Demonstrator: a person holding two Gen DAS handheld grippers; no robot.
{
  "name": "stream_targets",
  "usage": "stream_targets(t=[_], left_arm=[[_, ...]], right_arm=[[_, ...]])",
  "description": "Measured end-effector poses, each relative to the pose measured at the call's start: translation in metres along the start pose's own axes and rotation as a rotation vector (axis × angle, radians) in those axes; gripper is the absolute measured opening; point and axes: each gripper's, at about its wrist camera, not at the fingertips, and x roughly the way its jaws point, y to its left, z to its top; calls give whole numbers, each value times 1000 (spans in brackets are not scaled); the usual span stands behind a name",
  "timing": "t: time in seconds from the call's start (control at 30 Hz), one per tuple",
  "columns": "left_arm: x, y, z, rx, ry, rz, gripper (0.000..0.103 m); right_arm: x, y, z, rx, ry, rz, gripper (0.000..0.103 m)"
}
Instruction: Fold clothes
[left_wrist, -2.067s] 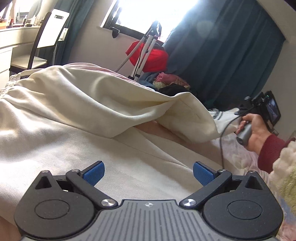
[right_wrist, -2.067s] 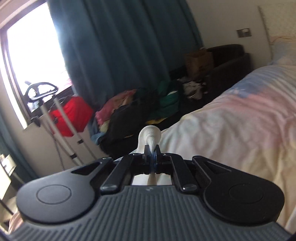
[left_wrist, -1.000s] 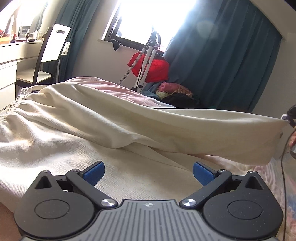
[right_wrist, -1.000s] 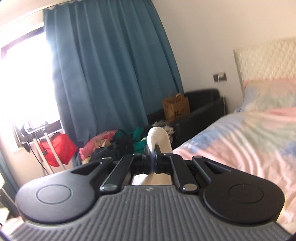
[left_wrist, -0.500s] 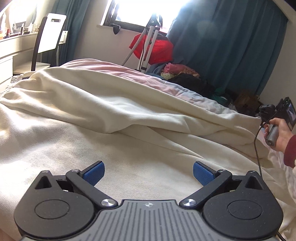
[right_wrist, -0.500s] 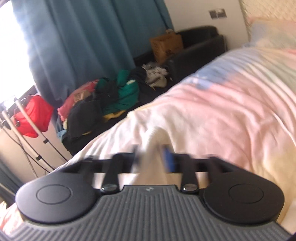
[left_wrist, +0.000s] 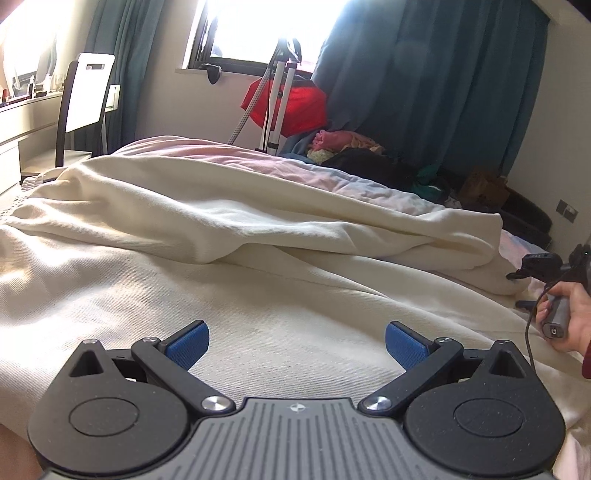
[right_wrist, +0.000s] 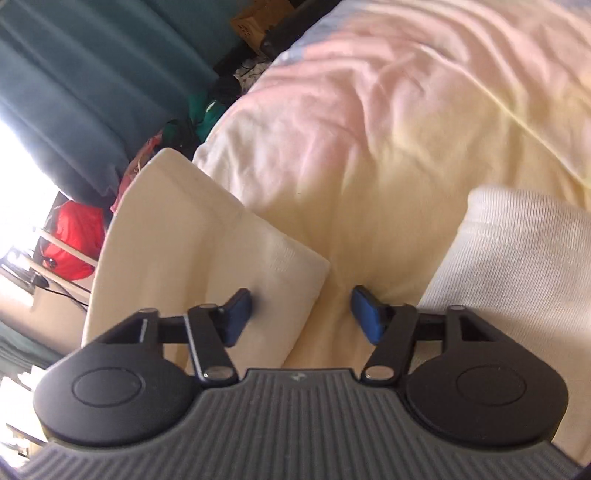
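We see a cream garment (left_wrist: 229, 221) spread across a bed (right_wrist: 388, 110) that is covered in pastel pink, yellow and blue bedding. From the left wrist view, our left tool (left_wrist: 297, 343) sits low over the near part of the garment, its two blue-padded fingers (left_wrist: 186, 343) spread wide apart with nothing between them. The ribbed cream fabric fills the space just ahead of and beneath the tool. Farther ahead, one long part of the garment lies folded over the rest, forming a soft ridge that runs from left to right across the bed.

At the right edge of that view, a hand (left_wrist: 572, 317) in a dark red sleeve holds the grey handle of our right tool (right_wrist: 301, 314), close to the far end of the folded ridge.

From the right wrist view, which is tilted, the right tool's fingers are also apart and hold nothing. A squared corner of the cream garment lies just ahead of its left finger, with bare bedding showing in the gap between the fingers. More ribbed cream fabric sits beside the right finger.

Behind the bed stand dark teal curtains (left_wrist: 424, 74), a bright window and a pile of clothes (left_wrist: 351, 147) on the floor.
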Motion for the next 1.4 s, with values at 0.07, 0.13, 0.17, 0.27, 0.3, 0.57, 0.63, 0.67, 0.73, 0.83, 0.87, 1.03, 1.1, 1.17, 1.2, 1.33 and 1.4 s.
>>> stream_targets(t=[0.07, 0.13, 0.17, 0.27, 0.3, 0.57, 0.63, 0.67, 0.73, 0.83, 0.87, 1.03, 1.1, 1.17, 1.2, 1.33, 1.4], left_arm=[[-2, 0, 1, -1, -8, -2, 103], [0, 0, 4, -9, -12, -10, 103], [1, 0, 6, -12, -14, -14, 103], [3, 0, 10, -15, -18, -29, 103], [3, 0, 9, -17, -17, -33, 103], [-3, 0, 7, -14, -7, -55, 102], [-6, 0, 8, -11, -15, -57, 102], [-6, 1, 9, -15, -16, -60, 102], [-7, 1, 9, -22, -14, -65, 102], [-10, 1, 9, -19, -15, -68, 102], [-10, 1, 9, -16, -16, -69, 102], [-14, -3, 9, 5, -18, -76, 102], [-15, -3, 8, 12, -18, -73, 102], [-15, -3, 8, 11, -17, -74, 102], [-15, -2, 7, 7, -15, -76, 102], [-12, -2, 6, 2, -5, -83, 102], [-13, -3, 5, 2, -3, -87, 102]], right_arm=[[2, 15, 4, -63, -29, 10, 27], [-1, 38, 11, -115, -50, -12, 13], [-5, 52, 15, -147, -72, -19, 11], [-37, 97, 32, -234, -205, -4, 9], [-46, 100, 37, -246, -244, -11, 9], [-54, 50, 51, -234, -237, -182, 9], [-53, 38, 49, -218, -203, -183, 9], [-57, 40, 51, -215, -209, -169, 9], [-65, 43, 56, -211, -223, -140, 9], [-78, 48, 62, -204, -242, -97, 9], [-82, 49, 64, -201, -248, -83, 9], [-95, 116, 90, -285, -320, -48, 9], [-101, 141, 97, -342, -353, -44, 9], [-105, 155, 100, -402, -383, -41, 9], [-106, 154, 100, -419, -393, -39, 9], [-104, 131, 100, -457, -410, -65, 9], [-96, 109, 99, -449, -397, -101, 9]])
